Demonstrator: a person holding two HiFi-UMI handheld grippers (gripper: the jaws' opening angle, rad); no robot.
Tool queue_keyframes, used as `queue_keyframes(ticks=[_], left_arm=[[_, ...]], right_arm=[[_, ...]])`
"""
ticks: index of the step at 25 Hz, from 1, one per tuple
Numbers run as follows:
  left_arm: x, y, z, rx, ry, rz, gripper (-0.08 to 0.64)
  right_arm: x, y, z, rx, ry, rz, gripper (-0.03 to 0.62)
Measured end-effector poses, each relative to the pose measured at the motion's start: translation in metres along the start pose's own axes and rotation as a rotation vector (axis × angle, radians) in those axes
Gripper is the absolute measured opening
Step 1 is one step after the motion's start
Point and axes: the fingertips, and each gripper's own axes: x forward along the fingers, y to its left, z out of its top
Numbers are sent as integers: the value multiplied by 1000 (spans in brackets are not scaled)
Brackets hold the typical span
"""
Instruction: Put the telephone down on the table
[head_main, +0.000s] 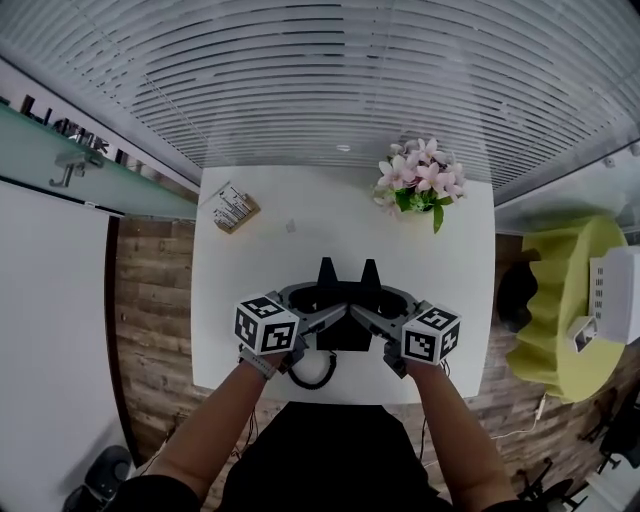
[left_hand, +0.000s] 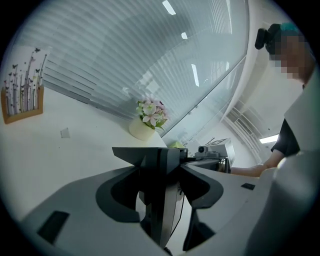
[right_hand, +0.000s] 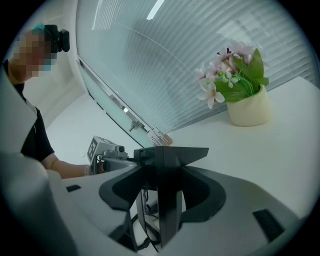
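A black telephone (head_main: 345, 335) hangs just above the near part of the white table (head_main: 300, 245), gripped from both sides. My left gripper (head_main: 325, 300) clamps its left side and my right gripper (head_main: 368, 300) clamps its right side, jaws wide on the body. The coiled black cord (head_main: 313, 372) droops below it at the table's near edge. In the left gripper view the telephone (left_hand: 162, 210) shows edge-on between the grey jaws; the right gripper view shows the telephone (right_hand: 169, 210) the same way, with the cord (right_hand: 142, 220) dangling beneath.
A cream pot of pink flowers (head_main: 420, 185) stands at the table's far right corner. A wooden card holder (head_main: 232, 208) sits at the far left, with a small scrap (head_main: 291, 226) near it. A green chair (head_main: 570, 300) stands right of the table; glass with blinds lies beyond.
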Motion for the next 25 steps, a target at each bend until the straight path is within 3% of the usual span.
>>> queue_keyframes(ticks=[12, 19, 25], left_arm=[[25, 32, 13, -42, 10, 22, 250], [33, 51, 2, -130, 18, 18, 250], [34, 54, 4, -156, 11, 7, 250]], right_arm=[[19, -41, 0, 85, 21, 10, 249], [29, -55, 0, 140, 24, 17, 249], [31, -58, -2, 167, 24, 23, 249]])
